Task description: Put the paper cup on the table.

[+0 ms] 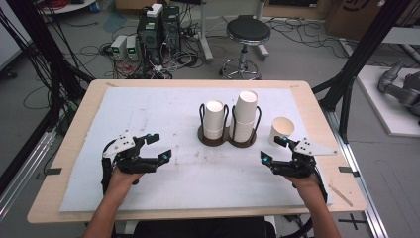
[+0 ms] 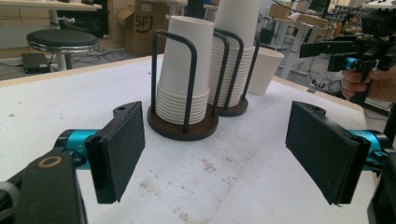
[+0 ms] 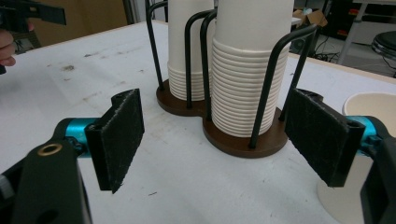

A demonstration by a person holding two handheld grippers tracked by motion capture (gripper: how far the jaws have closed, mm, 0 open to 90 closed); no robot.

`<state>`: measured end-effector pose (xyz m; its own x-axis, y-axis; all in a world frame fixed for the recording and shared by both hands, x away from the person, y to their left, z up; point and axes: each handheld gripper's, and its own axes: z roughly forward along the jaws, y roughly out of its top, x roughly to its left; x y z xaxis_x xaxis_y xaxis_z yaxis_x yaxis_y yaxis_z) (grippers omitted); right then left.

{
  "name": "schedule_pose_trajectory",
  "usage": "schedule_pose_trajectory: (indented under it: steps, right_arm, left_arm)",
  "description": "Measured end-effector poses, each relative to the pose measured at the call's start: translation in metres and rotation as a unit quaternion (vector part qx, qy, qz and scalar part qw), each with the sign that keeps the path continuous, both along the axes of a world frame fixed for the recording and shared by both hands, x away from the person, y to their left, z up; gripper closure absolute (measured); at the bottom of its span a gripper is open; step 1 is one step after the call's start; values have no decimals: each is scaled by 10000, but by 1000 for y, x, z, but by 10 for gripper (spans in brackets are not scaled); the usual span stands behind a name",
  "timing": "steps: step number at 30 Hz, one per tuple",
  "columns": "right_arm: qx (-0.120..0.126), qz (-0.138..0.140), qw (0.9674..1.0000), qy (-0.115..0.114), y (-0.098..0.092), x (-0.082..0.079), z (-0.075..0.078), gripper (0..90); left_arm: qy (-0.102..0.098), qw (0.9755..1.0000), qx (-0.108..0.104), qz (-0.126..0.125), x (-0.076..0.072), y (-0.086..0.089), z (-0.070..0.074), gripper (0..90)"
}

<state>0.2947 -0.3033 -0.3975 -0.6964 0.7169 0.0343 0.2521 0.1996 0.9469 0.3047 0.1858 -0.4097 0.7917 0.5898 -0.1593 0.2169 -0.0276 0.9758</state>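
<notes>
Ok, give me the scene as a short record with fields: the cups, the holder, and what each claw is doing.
surface: white mat on a wooden table
holder: dark two-bay wire cup holder near the mat's middle
left stack: upside-down paper cups, the shorter stack
right stack: upside-down paper cups, the taller stack
loose cup: single paper cup, upright, right of the holder
left claw: open, holding nothing
right claw: open, holding nothing, close to the loose cup

My right tongs (image 3: 212,140) gape wide before two paper cup stacks (image 3: 245,70) in a wire holder (image 3: 243,140) on the bench (image 3: 93,74)
</notes>
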Motion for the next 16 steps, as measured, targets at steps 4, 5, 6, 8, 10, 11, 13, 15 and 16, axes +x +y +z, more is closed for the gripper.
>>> schedule_pose_trajectory:
  steps: [4, 5, 6, 8, 10, 11, 13, 15, 16]
  right_arm:
    - [8, -9, 10000, -10, 0, -1, 0, 207]
    - [3, -16, 10000, -34, -1, 0, 0, 207]
    - [-5, -13, 10000, -35, -1, -1, 1, 207]
    - [-4, -26, 10000, -24, -1, -1, 1, 207]
    - [-6, -28, 10000, -45, -1, -1, 1, 207]
    - [-8, -29, 10000, -48, -1, -1, 1, 207]
    - [-13, -24, 10000, -57, -2, -1, 1, 207]
    - [5, -34, 10000, -39, -2, 0, 1, 207]
    - [17, -30, 10000, -35, -3, 0, 0, 207]
  left_arm:
    - [-12, 10000, -7, -1, 0, 0, 0, 199]
    - [-12, 10000, -14, 3, 0, 0, 0, 198]
    - [-11, 10000, -20, 12, 0, 0, 0, 199]
    - [-3, 10000, -12, 6, 0, 0, 0, 198]
    - [-6, 10000, -8, 4, 0, 0, 0, 199]
    - [-9, 10000, -6, -3, 1, 0, -1, 198]
    - [8, 10000, 0, 3, 1, 0, -1, 198]
    - [18, 10000, -2, 17, 1, 0, -2, 199]
    - [19, 10000, -1, 22, 2, 0, -2, 198]
